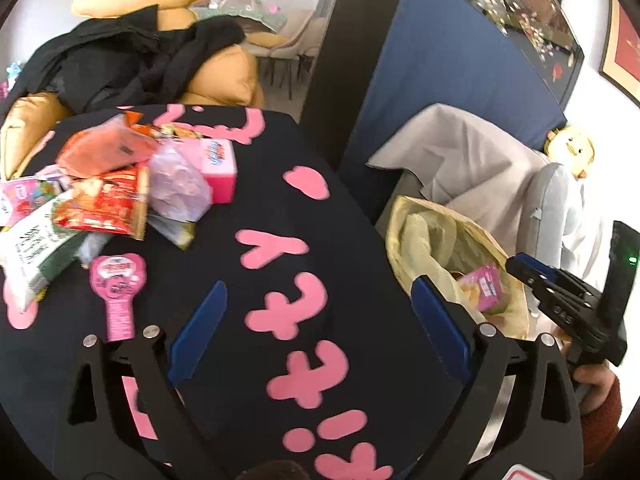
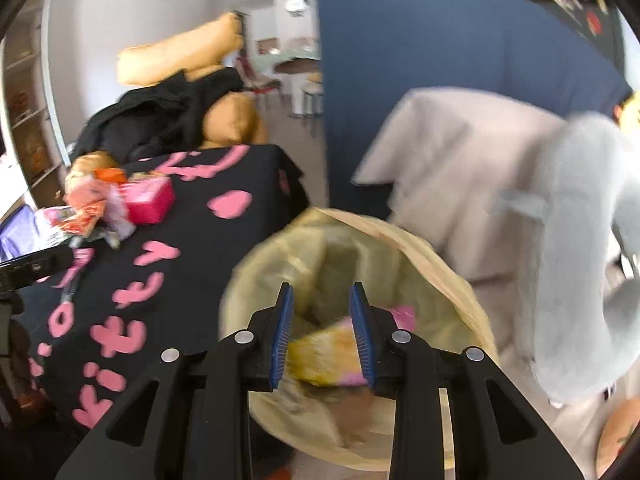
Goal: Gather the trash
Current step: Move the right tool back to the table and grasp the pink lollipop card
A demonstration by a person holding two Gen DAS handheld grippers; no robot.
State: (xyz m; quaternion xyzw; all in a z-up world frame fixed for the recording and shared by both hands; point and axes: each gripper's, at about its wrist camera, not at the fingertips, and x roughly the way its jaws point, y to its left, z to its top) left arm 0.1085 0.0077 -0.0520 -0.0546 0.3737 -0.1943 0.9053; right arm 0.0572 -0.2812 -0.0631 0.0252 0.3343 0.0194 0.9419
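A pile of snack wrappers (image 1: 104, 196) lies at the far left of the black table with pink letters (image 1: 312, 208), with a pink box (image 1: 218, 168) and a pink lollipop-shaped packet (image 1: 118, 284). My left gripper (image 1: 316, 300) is open and empty above the table. A tan bin with a yellowish liner (image 2: 320, 248) stands right of the table and holds a pink and yellow packet (image 2: 328, 356). My right gripper (image 2: 322, 312) hangs open over the bin, nothing between its pads. In the left wrist view the bin (image 1: 420, 240) and my right gripper (image 1: 532, 276) show at the right.
An orange sofa with black clothes (image 1: 132, 56) lies behind the table. A blue panel (image 1: 440, 64) stands at the back. A chair draped in beige cloth (image 1: 472, 160) and a grey cushion (image 2: 576, 216) stand right of the bin.
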